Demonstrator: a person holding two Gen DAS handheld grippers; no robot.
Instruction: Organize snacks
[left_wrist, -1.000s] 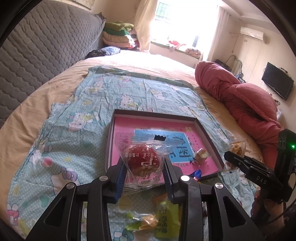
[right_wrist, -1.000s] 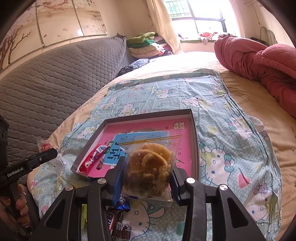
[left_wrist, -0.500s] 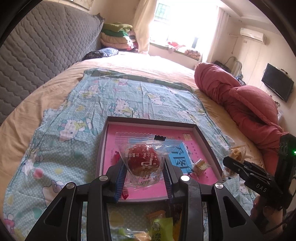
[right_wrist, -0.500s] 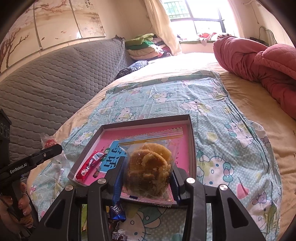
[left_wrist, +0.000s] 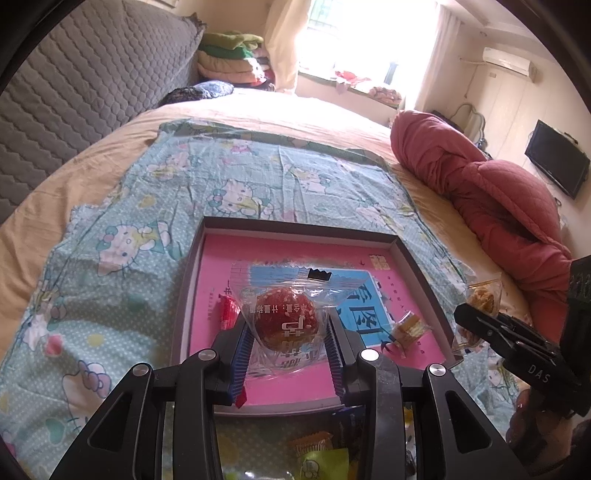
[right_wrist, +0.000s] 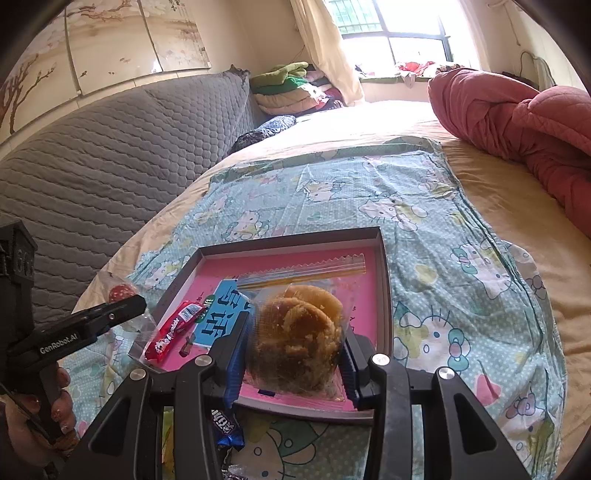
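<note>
A shallow box (left_wrist: 295, 226) with a pink floor lies on a cartoon-print cloth on the bed. My left gripper (left_wrist: 286, 345) is shut on a clear packet with a red round snack (left_wrist: 286, 319), held over the box's near half. My right gripper (right_wrist: 295, 354) is shut on a clear bag of golden-brown pastry (right_wrist: 299, 332), over the near right part of the box (right_wrist: 384, 280). A red candy bar (right_wrist: 173, 330) and a small wrapped biscuit (left_wrist: 408, 328) lie inside the box. Each gripper shows at the edge of the other's view.
Loose snacks lie on the cloth in front of the box: an orange and a green packet (left_wrist: 317, 454) and a dark blue wrapper (right_wrist: 227, 430). A rolled red quilt (left_wrist: 498, 206) lies to the right. A grey padded headboard (right_wrist: 92, 177) runs along the left.
My left gripper has moved forward and down with the red snack, from the box's near edge to over its floor. The right gripper has edged slightly forward over the box.
</note>
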